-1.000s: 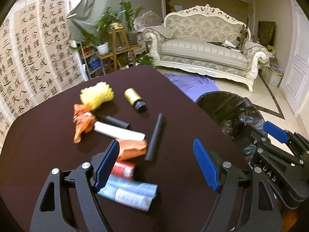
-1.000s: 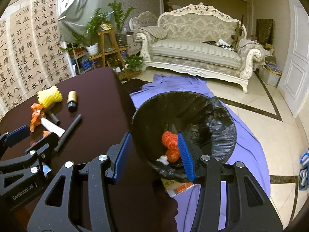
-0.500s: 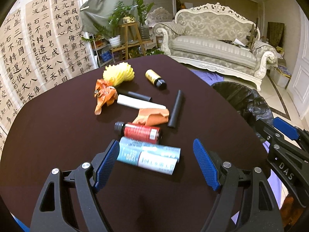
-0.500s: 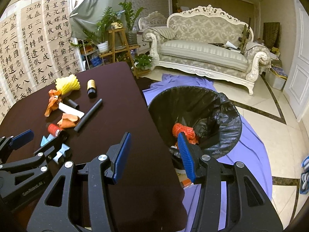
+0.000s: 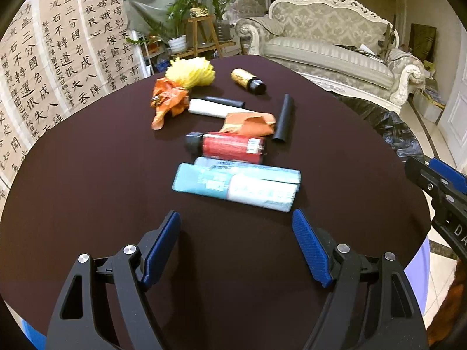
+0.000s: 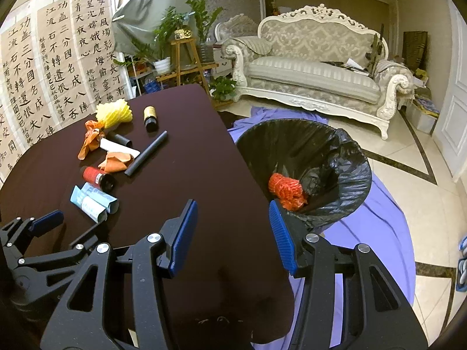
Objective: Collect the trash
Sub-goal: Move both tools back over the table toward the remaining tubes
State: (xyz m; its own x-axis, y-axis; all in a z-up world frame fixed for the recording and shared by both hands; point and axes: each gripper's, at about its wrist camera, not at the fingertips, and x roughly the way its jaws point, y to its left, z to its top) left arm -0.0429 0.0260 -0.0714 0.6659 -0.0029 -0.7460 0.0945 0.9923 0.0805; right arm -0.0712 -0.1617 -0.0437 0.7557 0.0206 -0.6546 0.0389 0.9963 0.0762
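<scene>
Trash lies on a dark round table (image 5: 87,192): a pale blue wrapper pack (image 5: 236,185), a red bottle (image 5: 227,147), orange crumpled wrappers (image 5: 249,122), a white tube (image 5: 210,108), black tubes (image 5: 283,119), a gold bottle (image 5: 248,80) and a yellow net (image 5: 191,71). My left gripper (image 5: 236,245) is open, just short of the blue pack, nothing between its fingers. My right gripper (image 6: 233,233) is open and empty over the table's edge, beside the black-lined bin (image 6: 329,151), which holds a red net (image 6: 287,191).
The bin stands on a purple cloth (image 6: 379,233) on the tiled floor, right of the table. A white sofa (image 6: 315,78), a plant stand (image 6: 186,58) and calligraphy sheets (image 6: 43,73) line the back of the room. The right gripper's tip shows at the left wrist view's right edge (image 5: 440,180).
My left gripper has drawn back toward the table's near side; the blue pack and red bottle now lie ahead of its fingers. The right gripper drifted left, bringing more table into view.
</scene>
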